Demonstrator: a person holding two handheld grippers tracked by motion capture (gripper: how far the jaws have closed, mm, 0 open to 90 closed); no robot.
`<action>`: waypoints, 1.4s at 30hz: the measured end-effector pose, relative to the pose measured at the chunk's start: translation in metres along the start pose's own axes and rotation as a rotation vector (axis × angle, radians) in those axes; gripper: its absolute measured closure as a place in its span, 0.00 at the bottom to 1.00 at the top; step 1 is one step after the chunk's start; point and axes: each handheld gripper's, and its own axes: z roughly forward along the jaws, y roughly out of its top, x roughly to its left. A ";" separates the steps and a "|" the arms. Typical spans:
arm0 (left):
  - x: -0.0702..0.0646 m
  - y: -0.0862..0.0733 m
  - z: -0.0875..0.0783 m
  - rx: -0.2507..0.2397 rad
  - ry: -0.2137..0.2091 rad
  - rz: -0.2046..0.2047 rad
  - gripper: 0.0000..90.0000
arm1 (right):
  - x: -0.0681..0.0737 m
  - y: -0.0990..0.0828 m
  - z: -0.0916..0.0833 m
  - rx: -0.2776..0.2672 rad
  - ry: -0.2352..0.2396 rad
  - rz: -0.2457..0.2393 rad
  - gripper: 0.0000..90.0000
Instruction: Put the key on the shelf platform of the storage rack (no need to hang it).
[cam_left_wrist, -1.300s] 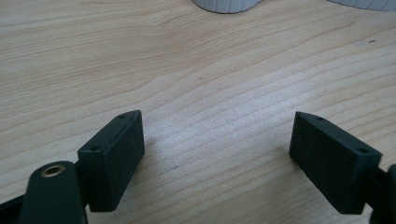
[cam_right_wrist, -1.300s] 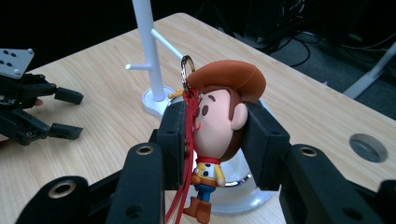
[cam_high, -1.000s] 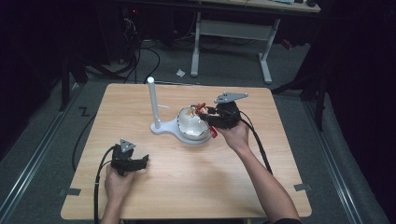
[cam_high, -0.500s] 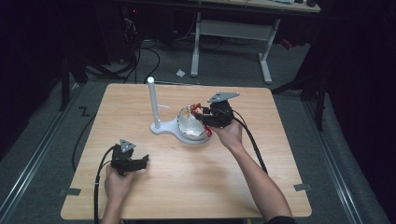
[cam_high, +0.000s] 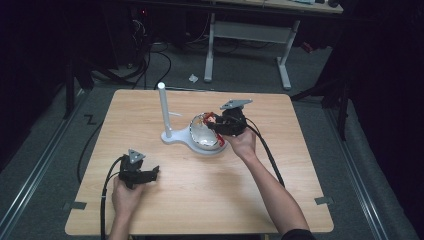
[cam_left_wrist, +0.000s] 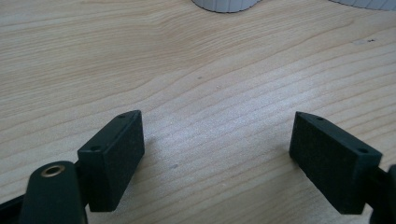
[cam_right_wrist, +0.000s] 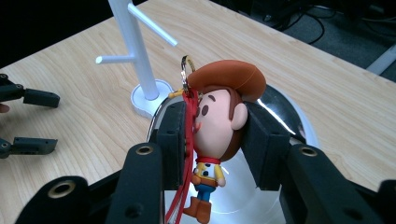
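Note:
A cowboy doll keychain (cam_right_wrist: 217, 107) with a brown hat, a red strap and a metal ring (cam_right_wrist: 186, 65) is clamped by its head between the jaws of my right gripper (cam_right_wrist: 212, 135), just above a shiny white bowl (cam_right_wrist: 280, 116). In the high view the right gripper (cam_high: 216, 123) hovers over that bowl (cam_high: 204, 137), which joins the base of a white stand (cam_high: 163, 107) with thin side pegs (cam_right_wrist: 154, 30). My left gripper (cam_high: 150, 174) rests near the table's front left, open, its pads (cam_left_wrist: 114, 154) wide apart over bare wood.
The wooden table (cam_high: 280, 170) has free room at its front and right. A cable (cam_high: 267, 155) trails from the right gripper along the forearm. The left gripper (cam_right_wrist: 35, 121) also appears at the left of the right gripper view.
The right gripper has shifted slightly left and toward the front over the bowl, still holding the doll. The left gripper has stayed put.

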 end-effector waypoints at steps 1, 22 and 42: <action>0.000 0.000 0.000 0.000 0.000 0.000 0.20 | 0.001 0.000 0.001 0.005 -0.001 0.000 0.69; 0.000 0.000 0.000 0.000 0.000 -0.002 0.20 | 0.002 -0.001 0.028 0.077 -0.014 -0.017 0.69; 0.000 -0.001 0.000 -0.001 0.002 0.000 0.20 | 0.005 -0.006 0.038 0.086 -0.058 -0.029 0.61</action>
